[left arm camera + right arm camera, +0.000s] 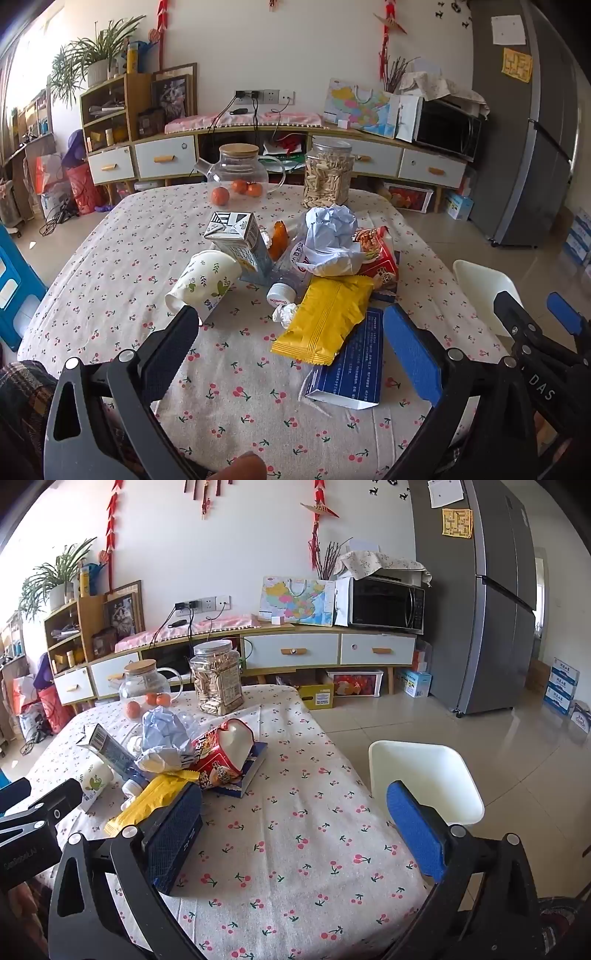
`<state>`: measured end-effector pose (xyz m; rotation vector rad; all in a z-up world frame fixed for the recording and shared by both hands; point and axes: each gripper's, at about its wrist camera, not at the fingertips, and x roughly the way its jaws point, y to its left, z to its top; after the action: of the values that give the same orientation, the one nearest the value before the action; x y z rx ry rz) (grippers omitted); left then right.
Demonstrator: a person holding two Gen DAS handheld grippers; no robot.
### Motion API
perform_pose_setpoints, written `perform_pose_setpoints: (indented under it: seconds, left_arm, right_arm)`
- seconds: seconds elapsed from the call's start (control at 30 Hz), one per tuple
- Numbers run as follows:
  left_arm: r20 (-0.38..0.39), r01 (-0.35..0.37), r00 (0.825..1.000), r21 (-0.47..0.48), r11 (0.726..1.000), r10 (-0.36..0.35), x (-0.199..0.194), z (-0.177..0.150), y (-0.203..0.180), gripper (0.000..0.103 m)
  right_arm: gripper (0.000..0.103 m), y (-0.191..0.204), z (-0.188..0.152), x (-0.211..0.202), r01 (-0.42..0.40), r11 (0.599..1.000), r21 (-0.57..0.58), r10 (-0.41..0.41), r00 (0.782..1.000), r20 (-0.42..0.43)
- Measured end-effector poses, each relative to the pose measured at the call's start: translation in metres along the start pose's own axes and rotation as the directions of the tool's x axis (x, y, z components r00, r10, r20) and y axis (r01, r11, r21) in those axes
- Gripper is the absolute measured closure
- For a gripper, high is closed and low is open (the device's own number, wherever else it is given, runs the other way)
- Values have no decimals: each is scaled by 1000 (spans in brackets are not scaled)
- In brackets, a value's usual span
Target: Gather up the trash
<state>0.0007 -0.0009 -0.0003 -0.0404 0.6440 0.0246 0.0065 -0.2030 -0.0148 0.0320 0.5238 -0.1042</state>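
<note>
A pile of trash lies mid-table: a yellow snack bag (325, 321), a blue box (354, 365), a paper cup (203, 282) on its side, a milk carton (236, 236), a red snack bag (376, 254), crumpled pale-blue paper (332, 229), and a plastic bottle (284, 288). My left gripper (291, 339) is open and empty, just short of the pile. My right gripper (299, 827) is open and empty over the table's right part; the pile lies to its left, with the red bag (225, 753) and yellow bag (147, 801). A white bin (424, 775) stands beside the table.
A glass teapot (240, 166), oranges (221, 195) and a jar of biscuits (327, 173) stand at the table's far edge. The bin also shows in the left wrist view (484, 291). A sideboard (325, 650), a microwave (384, 603) and a fridge (476, 590) are beyond.
</note>
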Motion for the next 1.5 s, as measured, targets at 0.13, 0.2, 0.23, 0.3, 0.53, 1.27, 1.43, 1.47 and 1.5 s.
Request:
perform_pose_setpoints:
  seconds: [0.13, 0.2, 0.23, 0.3, 0.53, 1.27, 1.43, 1.47, 1.5]
  left_arm:
    - [7, 4, 1000, -8, 1000, -4, 0, 0, 0, 6]
    - [4, 5, 1000, -10, 1000, -5, 1, 1, 0, 6]
    - [4, 5, 1000, -13, 1000, -5, 1, 1, 0, 6]
    - [8, 4, 1000, -10, 1000, -4, 1, -1, 3, 6]
    - [8, 6, 1000, -10, 1000, -6, 1, -2, 4, 6]
    - [-1, 2, 1000, -16, 1000, -2, 8, -7, 9, 6]
    - [-3, -1, 1000, -18, 1000, 0, 11, -8, 11, 6]
    - [-3, -1, 1000, -19, 1000, 1, 12, -9, 11, 6]
    - [-4, -1, 1000, -18, 1000, 1, 12, -8, 10, 6]
  right_arm:
    - [7, 0, 0, 1, 3, 1000, 8, -3, 1000, 3]
    - [7, 0, -1, 1, 3, 1000, 14, -4, 1000, 4]
    - [7, 0, -1, 0, 4, 1000, 17, -4, 1000, 4]
    - [7, -1, -1, -4, 6, 1000, 21, -6, 1000, 7]
    - [7, 3, -3, 3, -5, 1000, 5, 5, 1000, -12]
    - [7, 4, -5, 6, -10, 1000, 4, 10, 1000, -23]
    - [7, 4, -4, 7, -9, 1000, 4, 10, 1000, -24]
    - [7, 4, -4, 6, -10, 1000, 4, 10, 1000, -24]
    - [7, 3, -4, 7, -10, 1000, 4, 10, 1000, -25]
